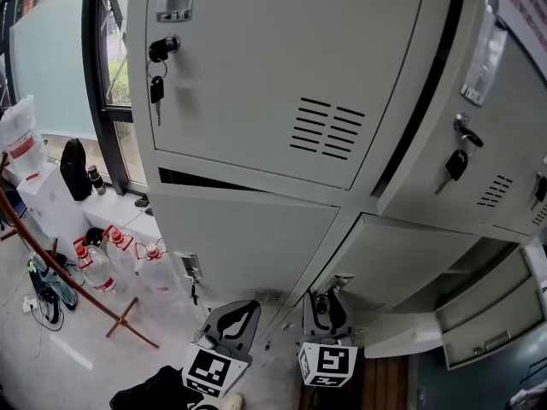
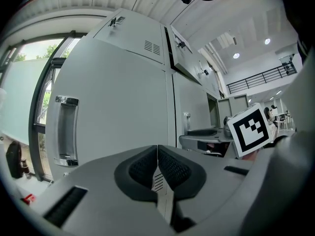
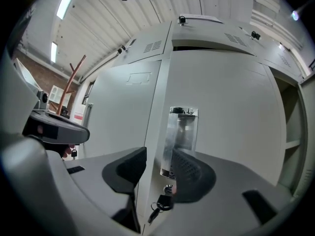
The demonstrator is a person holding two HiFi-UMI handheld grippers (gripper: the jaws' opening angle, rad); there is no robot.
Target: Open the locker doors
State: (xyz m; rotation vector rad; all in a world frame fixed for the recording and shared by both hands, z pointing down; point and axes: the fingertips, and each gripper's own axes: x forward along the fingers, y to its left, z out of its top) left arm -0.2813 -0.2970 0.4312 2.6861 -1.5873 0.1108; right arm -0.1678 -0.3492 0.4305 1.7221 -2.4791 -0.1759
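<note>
A bank of grey lockers fills the head view. The upper left door (image 1: 273,67), with a key (image 1: 157,88) hanging in its lock, stands slightly ajar, as does the upper right door (image 1: 504,135). My left gripper (image 1: 232,319) is shut and empty, low before the lower left door (image 2: 113,112) with its chrome handle (image 2: 66,129). My right gripper (image 1: 329,306) is open in front of the lower middle door (image 1: 410,263). In the right gripper view its jaws (image 3: 158,156) frame that door's chrome handle (image 3: 181,132) and hanging key (image 3: 165,203) without touching them.
A lower door at the far right (image 1: 487,319) hangs wide open. On the floor to the left stand several water bottles (image 1: 94,267) and a red-brown stand (image 1: 85,301), beside a window (image 1: 111,67). Dark cloth (image 1: 149,391) lies near my feet.
</note>
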